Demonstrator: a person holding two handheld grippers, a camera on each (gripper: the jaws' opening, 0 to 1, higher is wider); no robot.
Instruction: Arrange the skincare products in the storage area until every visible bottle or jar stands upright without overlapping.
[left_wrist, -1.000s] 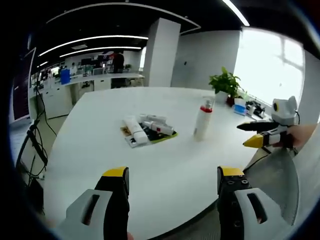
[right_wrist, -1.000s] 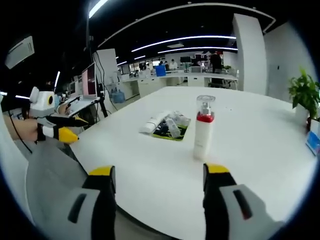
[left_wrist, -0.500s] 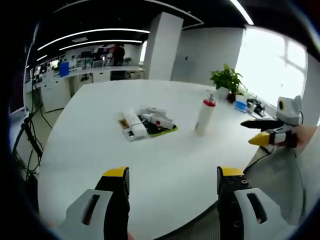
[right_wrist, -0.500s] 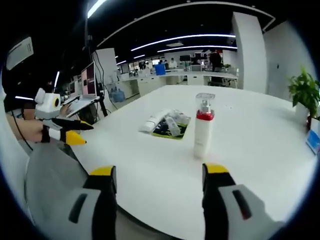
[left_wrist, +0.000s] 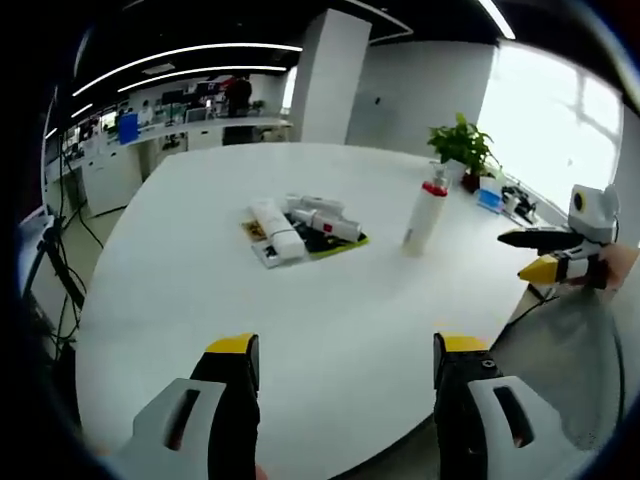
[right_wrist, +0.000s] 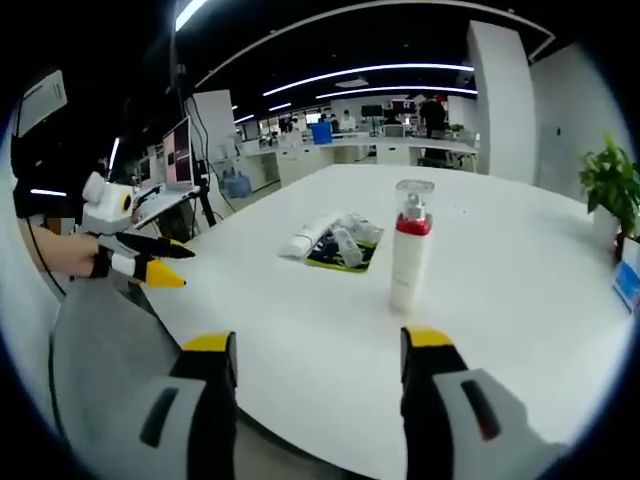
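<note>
Bottles (left_wrist: 305, 222) lie in a heap on my white table (left_wrist: 200, 300), and one pump bottle (right_wrist: 409, 249) stands near them. My left gripper (left_wrist: 345, 365) and right gripper (right_wrist: 318, 360) are wide open, holding nothing.

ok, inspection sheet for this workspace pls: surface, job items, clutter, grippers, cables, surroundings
Surface: white table, large, rounded edge.
Job's things: one pump bottle with a red collar and clear cap stands upright, apart from the rest; several tubes and bottles lie flat in a heap on a shallow tray.
Clutter: potted plant and small items at the far edge by the window.
Grippers: left gripper and right gripper both open, empty, held short of the table edge.
Cables: dark cables hang beside the table.
Surroundings: open office, pillar, desks, ceiling light strips.
</note>
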